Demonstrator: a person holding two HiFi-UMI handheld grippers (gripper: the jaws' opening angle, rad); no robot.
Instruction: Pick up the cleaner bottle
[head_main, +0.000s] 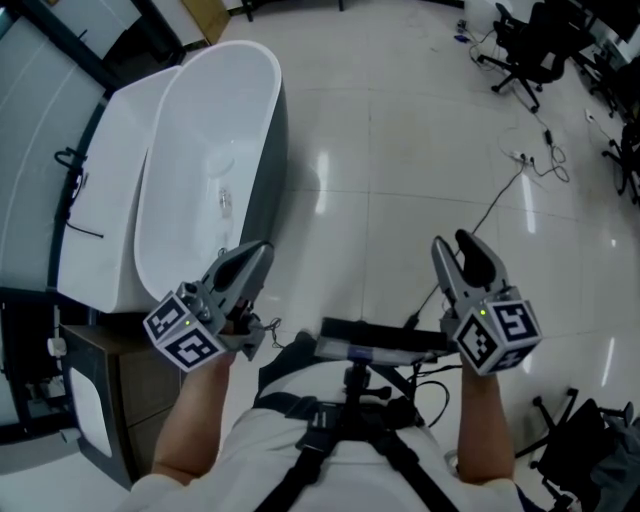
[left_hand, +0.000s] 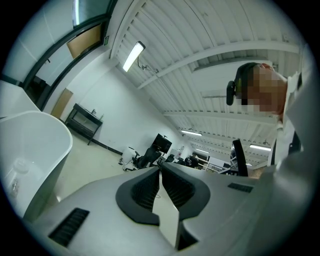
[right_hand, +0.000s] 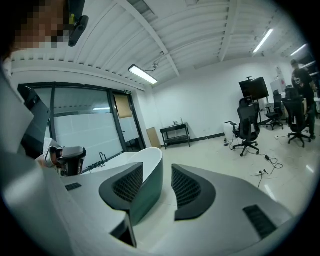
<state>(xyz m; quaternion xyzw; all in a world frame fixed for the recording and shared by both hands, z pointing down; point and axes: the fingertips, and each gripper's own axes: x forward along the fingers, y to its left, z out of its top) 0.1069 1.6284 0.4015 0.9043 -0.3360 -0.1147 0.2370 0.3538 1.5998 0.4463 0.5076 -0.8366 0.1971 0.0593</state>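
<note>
Approach step, nothing grasped yet. Left gripper (head_main: 262, 248) has its jaws together and empty; right gripper (head_main: 450, 242) has its jaws apart and empty. A pale shape inside the bathtub (head_main: 200, 70) is probably the cleaner bottle (head_main: 224, 200). Next move, as I judge it: reach over the rim and set parted jaws around it.

A pale, glossy tiled floor (head_main: 400, 150) fills the room and mirrors the ceiling lights. A white freestanding bathtub (head_main: 200, 150) with a dark grey outer shell stands at the left, just beside a white ledge (head_main: 100, 180) that runs along a glass partition (right_hand: 85, 125). Black office chairs (head_main: 530, 50) cluster at the far right, with cables (head_main: 530, 162) lying on the tiles near them. A black table (right_hand: 175, 135) stands against the white far wall (right_hand: 200, 105), and a dark screen (right_hand: 253, 87) stands further right. Strip lights (right_hand: 142, 75) hang from the white ribbed ceiling (right_hand: 200, 30)
</note>
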